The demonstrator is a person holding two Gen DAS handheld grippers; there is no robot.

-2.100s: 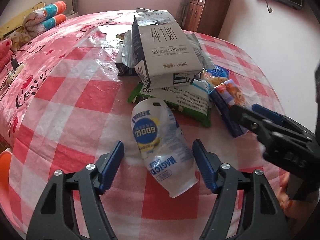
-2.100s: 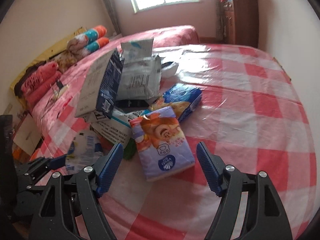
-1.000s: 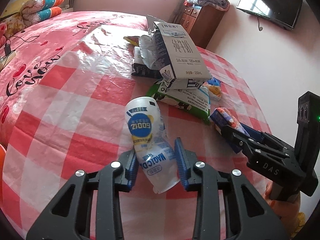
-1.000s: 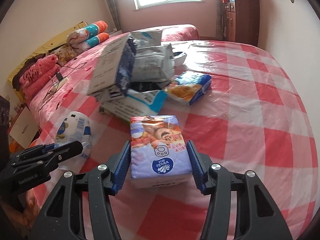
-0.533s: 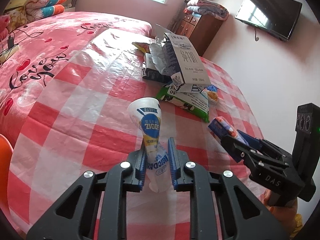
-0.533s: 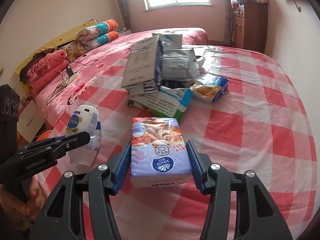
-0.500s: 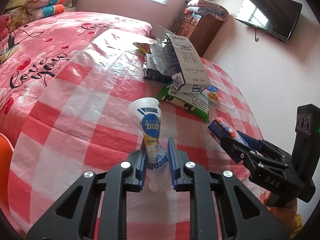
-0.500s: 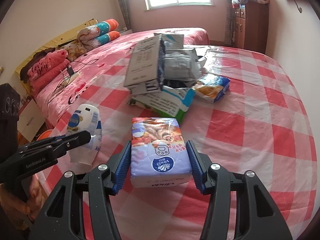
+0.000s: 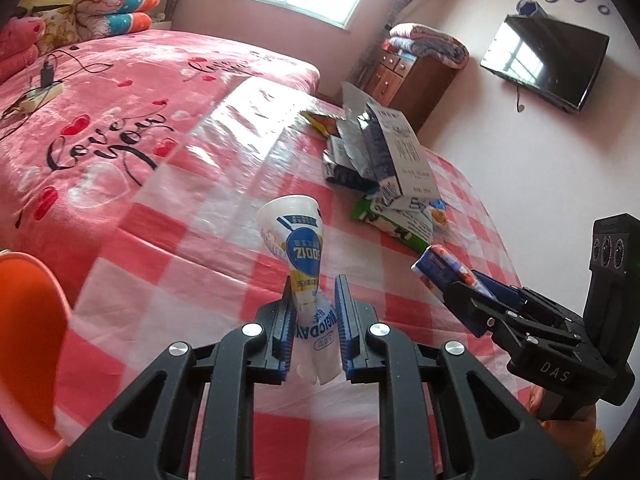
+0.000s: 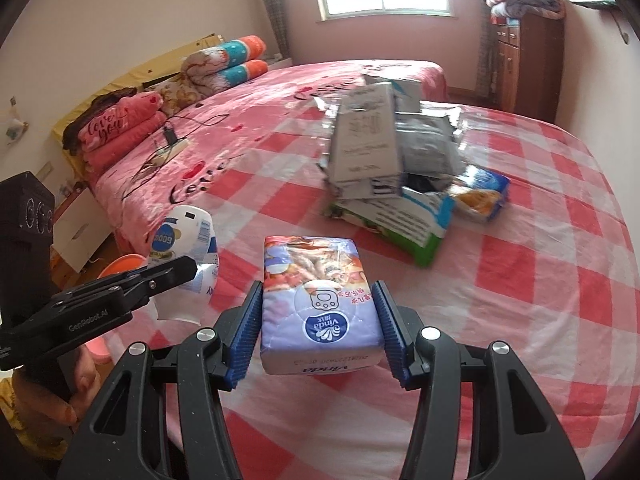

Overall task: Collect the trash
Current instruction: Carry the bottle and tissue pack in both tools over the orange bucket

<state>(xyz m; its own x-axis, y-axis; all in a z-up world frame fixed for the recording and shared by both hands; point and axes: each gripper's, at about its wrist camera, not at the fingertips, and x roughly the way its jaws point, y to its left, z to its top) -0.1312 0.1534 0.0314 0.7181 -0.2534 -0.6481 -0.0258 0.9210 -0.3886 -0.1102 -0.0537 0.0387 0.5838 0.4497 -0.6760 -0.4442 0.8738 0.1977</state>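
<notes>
My left gripper (image 9: pixel 315 292) is shut on a crushed white plastic bottle (image 9: pixel 298 240) with a blue label, squeezed flat between the blue pads and lifted off the checked sheet. The same bottle (image 10: pixel 184 236) and left gripper (image 10: pixel 188 268) show at the left of the right wrist view. My right gripper (image 10: pixel 318 300) is shut on a soft tissue pack (image 10: pixel 318 300) with a purple end, held above the bed. That pack (image 9: pixel 438 266) and the right gripper (image 9: pixel 452 286) appear at the right of the left wrist view.
A heap of trash lies further up the red-and-white sheet (image 10: pixel 540 280): a grey milk carton (image 10: pixel 366 136), foil bags (image 10: pixel 430 148), a green-edged wrapper (image 10: pixel 400 224), a blue snack pack (image 10: pixel 482 194). An orange bin (image 9: pixel 28 344) stands low at the bed's left edge. A hand (image 10: pixel 44 396) holds the left gripper.
The left jaws closed fully on the bottle, flattening it, and lifted it. Both grippers drew back from the heap with their loads, the tissue pack rising off the sheet.
</notes>
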